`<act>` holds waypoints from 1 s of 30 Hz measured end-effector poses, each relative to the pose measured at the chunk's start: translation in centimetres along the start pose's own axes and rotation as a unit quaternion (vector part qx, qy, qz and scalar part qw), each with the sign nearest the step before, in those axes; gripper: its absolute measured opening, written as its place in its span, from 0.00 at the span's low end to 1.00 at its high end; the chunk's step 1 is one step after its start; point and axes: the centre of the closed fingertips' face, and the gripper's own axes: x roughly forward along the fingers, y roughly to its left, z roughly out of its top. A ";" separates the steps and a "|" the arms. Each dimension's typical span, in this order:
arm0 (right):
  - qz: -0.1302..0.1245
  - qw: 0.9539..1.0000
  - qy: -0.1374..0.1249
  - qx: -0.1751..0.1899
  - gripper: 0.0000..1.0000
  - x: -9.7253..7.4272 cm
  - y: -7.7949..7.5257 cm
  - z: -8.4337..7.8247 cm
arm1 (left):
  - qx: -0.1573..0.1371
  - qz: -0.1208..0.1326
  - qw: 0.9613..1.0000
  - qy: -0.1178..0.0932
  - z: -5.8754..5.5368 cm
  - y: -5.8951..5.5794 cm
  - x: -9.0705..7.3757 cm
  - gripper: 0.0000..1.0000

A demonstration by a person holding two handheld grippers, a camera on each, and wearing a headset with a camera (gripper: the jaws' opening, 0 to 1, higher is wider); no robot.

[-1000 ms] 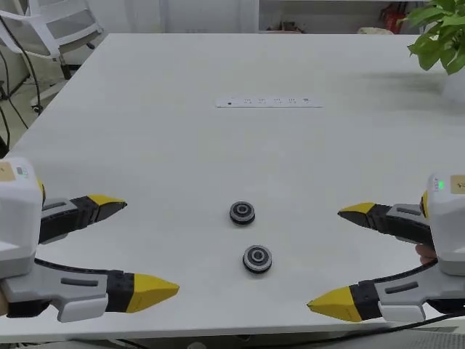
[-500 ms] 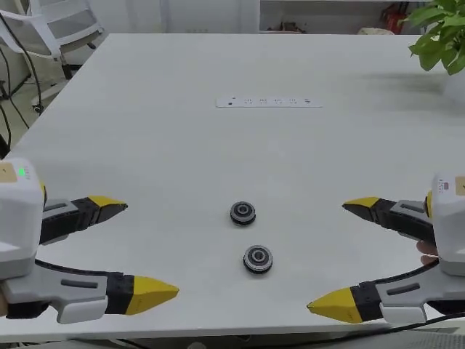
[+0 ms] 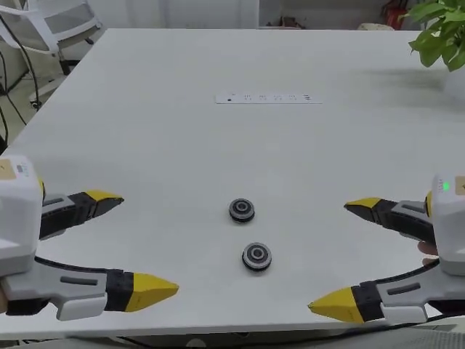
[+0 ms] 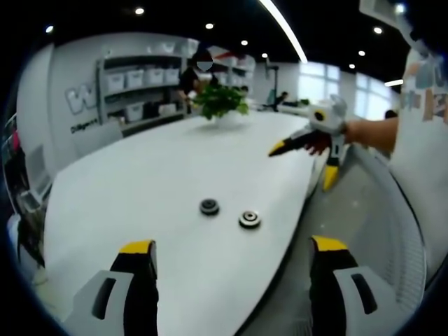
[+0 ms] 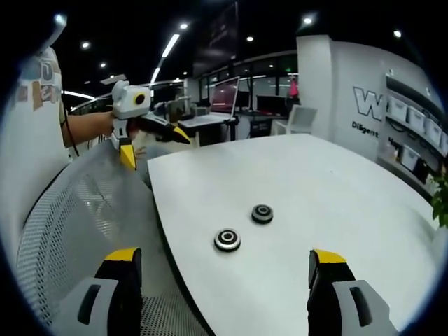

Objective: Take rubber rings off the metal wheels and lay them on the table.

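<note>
Near wheel [image 3: 256,257], far wheel [image 3: 242,210], midway between left tongs [image 3: 150,245] and right tongs [image 3: 327,257], both spread wide, empty

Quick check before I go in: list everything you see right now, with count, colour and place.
far wheel: 1, black outer ring, silvery centre, mid-table between the grippers
near wheel: 1, same look, closer to the front edge, apart from the far wheel
power strip: 1, white, flat on the table farther back
table: 1, white
plant: 1, green, far right corner
chair: 1, white, beyond the far left corner
shelves: 1 unit, white, along the wall
left gripper: 1, grey with yellow tips, open, front left
right gripper: 1, same colours, open, front right
</note>
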 end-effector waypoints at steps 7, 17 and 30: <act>-0.004 1.000 -0.001 0.003 0.99 0.0 -0.1 0.0 | 0.002 -0.001 1.000 0.001 0.0 0.0 0.1 0.91; 0.000 1.000 -0.001 0.003 0.99 -0.1 0.0 0.0 | 0.003 0.000 1.000 0.000 0.1 0.1 0.0 0.91; 0.009 1.000 -0.002 0.000 0.99 0.4 -0.2 0.4 | 0.001 0.006 1.000 0.000 0.1 0.6 -0.1 0.91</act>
